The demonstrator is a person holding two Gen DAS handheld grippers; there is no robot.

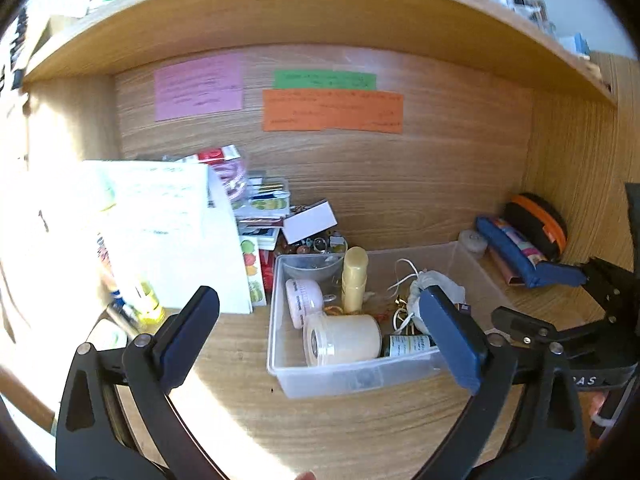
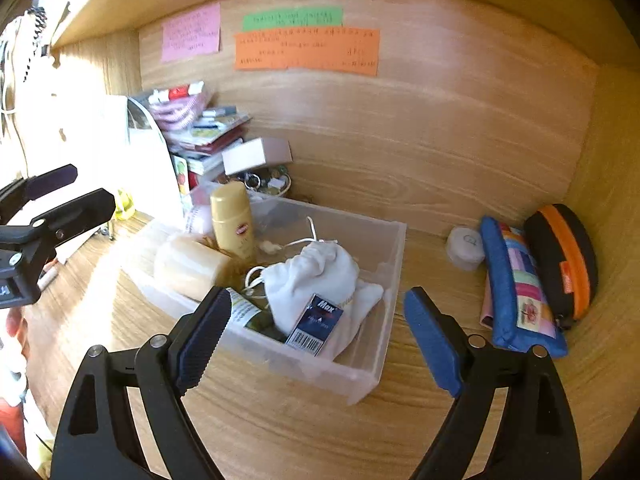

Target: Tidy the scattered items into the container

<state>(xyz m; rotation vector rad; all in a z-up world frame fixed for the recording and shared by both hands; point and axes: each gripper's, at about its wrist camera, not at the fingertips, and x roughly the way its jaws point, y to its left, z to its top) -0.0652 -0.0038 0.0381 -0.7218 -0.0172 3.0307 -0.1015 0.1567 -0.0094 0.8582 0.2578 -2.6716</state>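
While both grippers hung above the wooden desk (image 2: 280,420), the left gripper (image 1: 320,328) and the right gripper (image 2: 316,332) stood wide apart and held nothing. Between them sat the clear container (image 2: 360,376), with a white pouch (image 2: 316,276), a yellow bottle (image 2: 232,220) and a blue packet (image 2: 318,322) inside.

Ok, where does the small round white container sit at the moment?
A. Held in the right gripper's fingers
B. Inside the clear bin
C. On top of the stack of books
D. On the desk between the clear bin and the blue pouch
D: the small round white container rests on the desk, outside the clear bin and just left of the blue pouch.
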